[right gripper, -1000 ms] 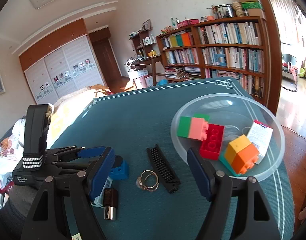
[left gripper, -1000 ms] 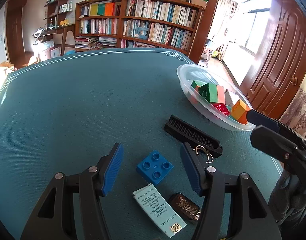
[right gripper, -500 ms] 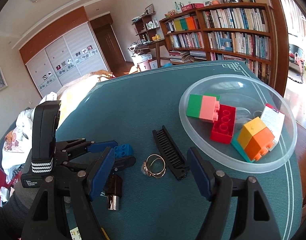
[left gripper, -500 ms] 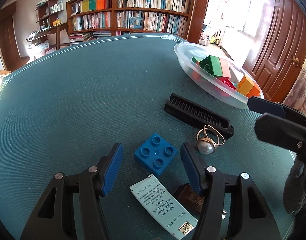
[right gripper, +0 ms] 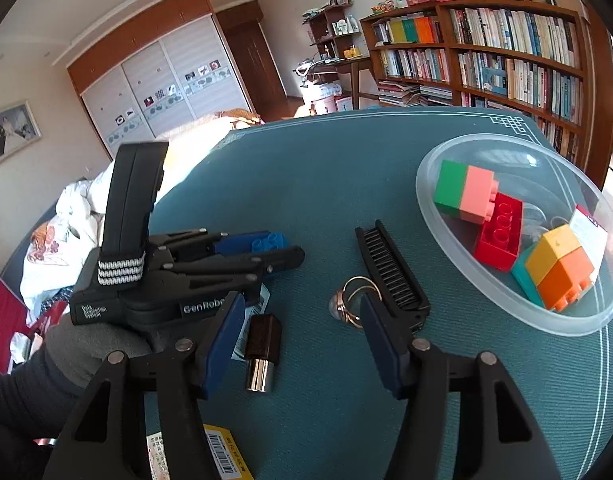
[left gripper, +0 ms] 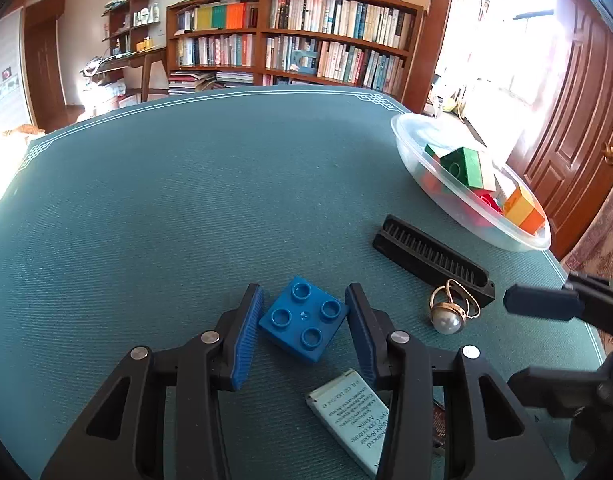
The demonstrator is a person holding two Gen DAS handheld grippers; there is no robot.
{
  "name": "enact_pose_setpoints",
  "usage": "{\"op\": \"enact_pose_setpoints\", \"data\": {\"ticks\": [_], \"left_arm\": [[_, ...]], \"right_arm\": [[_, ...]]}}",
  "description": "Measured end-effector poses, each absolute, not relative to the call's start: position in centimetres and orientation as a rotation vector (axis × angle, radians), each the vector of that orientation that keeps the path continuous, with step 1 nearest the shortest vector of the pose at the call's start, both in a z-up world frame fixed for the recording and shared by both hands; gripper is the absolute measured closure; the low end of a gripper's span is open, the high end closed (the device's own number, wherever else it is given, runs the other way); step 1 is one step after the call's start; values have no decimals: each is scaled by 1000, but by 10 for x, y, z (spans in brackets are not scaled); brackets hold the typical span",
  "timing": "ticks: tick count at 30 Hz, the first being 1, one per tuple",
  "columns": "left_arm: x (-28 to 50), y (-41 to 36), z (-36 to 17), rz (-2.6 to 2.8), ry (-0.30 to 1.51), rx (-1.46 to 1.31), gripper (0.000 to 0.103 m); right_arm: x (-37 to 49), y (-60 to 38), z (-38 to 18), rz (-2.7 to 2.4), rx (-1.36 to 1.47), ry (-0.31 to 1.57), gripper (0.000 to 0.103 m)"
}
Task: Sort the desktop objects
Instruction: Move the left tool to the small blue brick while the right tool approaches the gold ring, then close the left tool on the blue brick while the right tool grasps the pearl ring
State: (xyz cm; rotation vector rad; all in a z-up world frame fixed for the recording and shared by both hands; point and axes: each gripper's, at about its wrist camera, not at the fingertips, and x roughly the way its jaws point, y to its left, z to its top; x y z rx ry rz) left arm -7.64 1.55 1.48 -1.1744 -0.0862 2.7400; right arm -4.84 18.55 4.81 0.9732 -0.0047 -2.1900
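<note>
The left gripper (left gripper: 304, 330) has just been closing around the blue brick (left gripper: 303, 323) lying on the teal table (left gripper: 166, 220), its pads touching or nearly touching the brick's corners. The right gripper (right gripper: 298, 340), also narrowing, is standing spread and empty, with the pearl ring (right gripper: 348, 300) just beyond its right finger, beside the black comb (right gripper: 390, 270).

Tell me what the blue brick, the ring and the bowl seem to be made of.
Blue brick: moulded plastic, going by its smooth, evenly coloured faces and four round studs.
Ring: gold-coloured metal bands with a shiny sheen, carrying a pale glossy bead, possibly pearl or imitation.
Bowl: clear, slightly frosted plastic by its look; the bricks inside show through its wall.
</note>
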Motion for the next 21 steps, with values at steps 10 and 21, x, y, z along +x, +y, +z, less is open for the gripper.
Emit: {"op": "enact_pose_setpoints", "data": {"ticks": [10, 21], "left_arm": [[-78, 14, 21, 2773, -76, -1149, 57], [-79, 16, 19, 2762, -63, -1158, 57]], "right_arm": [[-49, 171, 25, -2274, 1113, 166, 57], [-64, 161, 22, -2369, 1139, 224, 57]]}}
